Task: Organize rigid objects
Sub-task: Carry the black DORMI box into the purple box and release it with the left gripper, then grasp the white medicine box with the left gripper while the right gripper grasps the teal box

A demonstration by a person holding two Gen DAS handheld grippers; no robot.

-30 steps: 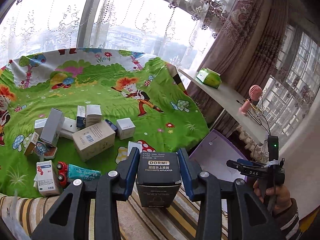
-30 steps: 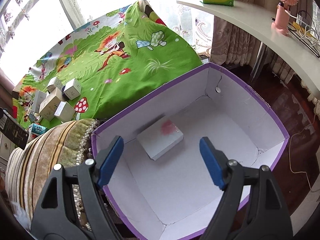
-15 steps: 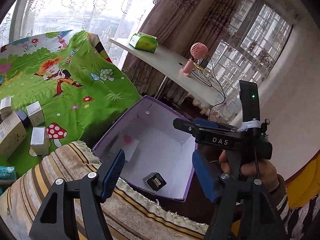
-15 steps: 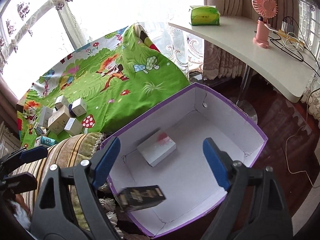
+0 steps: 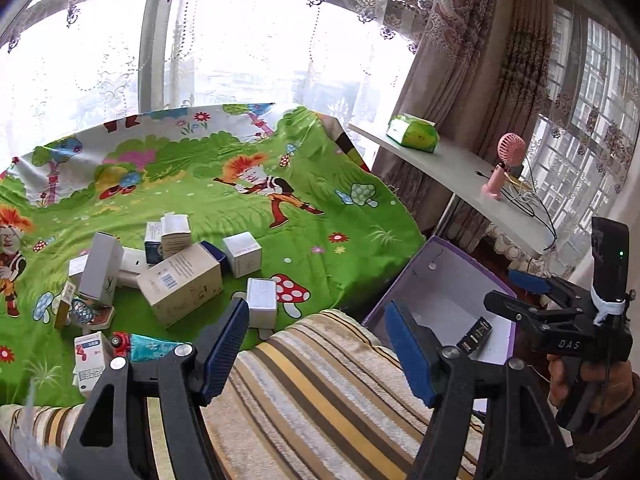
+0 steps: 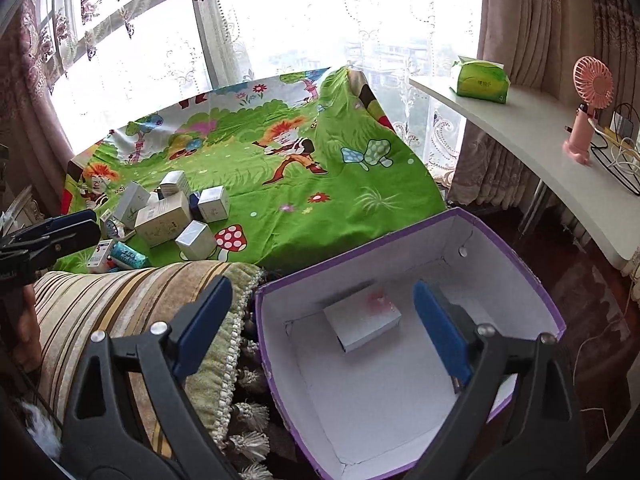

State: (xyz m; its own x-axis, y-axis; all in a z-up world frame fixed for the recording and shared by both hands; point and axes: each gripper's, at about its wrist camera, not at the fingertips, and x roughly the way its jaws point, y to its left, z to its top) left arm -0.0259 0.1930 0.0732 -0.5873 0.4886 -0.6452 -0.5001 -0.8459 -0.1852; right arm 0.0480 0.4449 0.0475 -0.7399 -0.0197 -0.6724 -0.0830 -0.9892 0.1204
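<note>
**Empty jaws, a crowded pile, and a bin at the sofa's edge**

The left gripper (image 5: 316, 344) stands spread with nothing between its pads, over the striped cushion (image 5: 320, 392) at the bottom of the left wrist view. The right gripper (image 6: 322, 326) is opening wider, also empty, low in its own view above the purple-rimmed bin (image 6: 516, 248). Two items lie inside the bin: a black box (image 5: 474, 334) near the right wall and a flat white box (image 6: 362, 318) mid-floor.

The remaining cartons (image 5: 180, 284) cluster at centre left of the left wrist view on the green cartoon sheet (image 5: 320, 216), several touching or leaning on one another. That packing is the main hazard, in my judgement: jaws closing on one box may nudge its neighbours, topple the upright ones, or catch two at once. The sheet looks wrinkled and soft, so a box may tilt under a one-sided push.

A drop released short of the bin could land on the cushion fringe or on the floor. The two grippers sit near each other at the bin, so a crossing reach risks a clash.
</note>
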